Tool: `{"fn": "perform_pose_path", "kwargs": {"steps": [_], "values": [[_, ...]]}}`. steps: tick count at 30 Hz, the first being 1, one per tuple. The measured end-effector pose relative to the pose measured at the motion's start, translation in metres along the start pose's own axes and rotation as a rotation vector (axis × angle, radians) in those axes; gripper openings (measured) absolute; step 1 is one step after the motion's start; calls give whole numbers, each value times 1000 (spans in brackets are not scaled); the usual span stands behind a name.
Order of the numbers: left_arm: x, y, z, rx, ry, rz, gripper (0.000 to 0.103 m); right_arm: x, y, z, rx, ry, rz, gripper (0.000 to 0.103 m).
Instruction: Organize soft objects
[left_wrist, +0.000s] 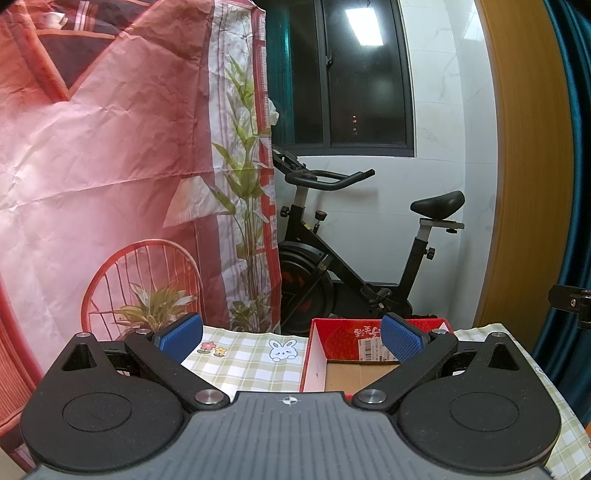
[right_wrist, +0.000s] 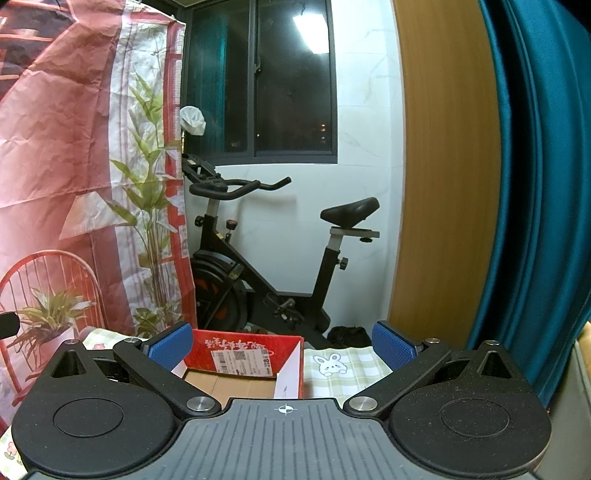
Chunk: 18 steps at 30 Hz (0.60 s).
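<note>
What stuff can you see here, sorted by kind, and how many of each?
Grippers: 2, left gripper and right gripper, both open
Red cardboard box: 1
Checked tablecloth: 1
Exercise bike: 1
Printed backdrop: 1
Teal curtain: 1
Total: 7

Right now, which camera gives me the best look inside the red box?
The right wrist view: the red box sits near centre, its cardboard floor showing. In the left wrist view, the box is partly hidden behind the gripper's blue pad.
</note>
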<state>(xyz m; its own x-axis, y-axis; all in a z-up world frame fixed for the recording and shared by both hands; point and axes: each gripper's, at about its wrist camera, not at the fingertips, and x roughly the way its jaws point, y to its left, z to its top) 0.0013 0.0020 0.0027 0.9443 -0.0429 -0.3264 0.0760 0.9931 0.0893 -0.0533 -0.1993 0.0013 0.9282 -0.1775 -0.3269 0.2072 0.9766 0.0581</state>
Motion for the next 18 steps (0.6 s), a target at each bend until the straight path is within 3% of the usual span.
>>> {"fn": "perform_pose_path", "kwargs": {"steps": [18], "values": [[6, -2, -9, 13, -4, -9, 103, 2, 2, -8, 29, -3, 41, 103]]}}
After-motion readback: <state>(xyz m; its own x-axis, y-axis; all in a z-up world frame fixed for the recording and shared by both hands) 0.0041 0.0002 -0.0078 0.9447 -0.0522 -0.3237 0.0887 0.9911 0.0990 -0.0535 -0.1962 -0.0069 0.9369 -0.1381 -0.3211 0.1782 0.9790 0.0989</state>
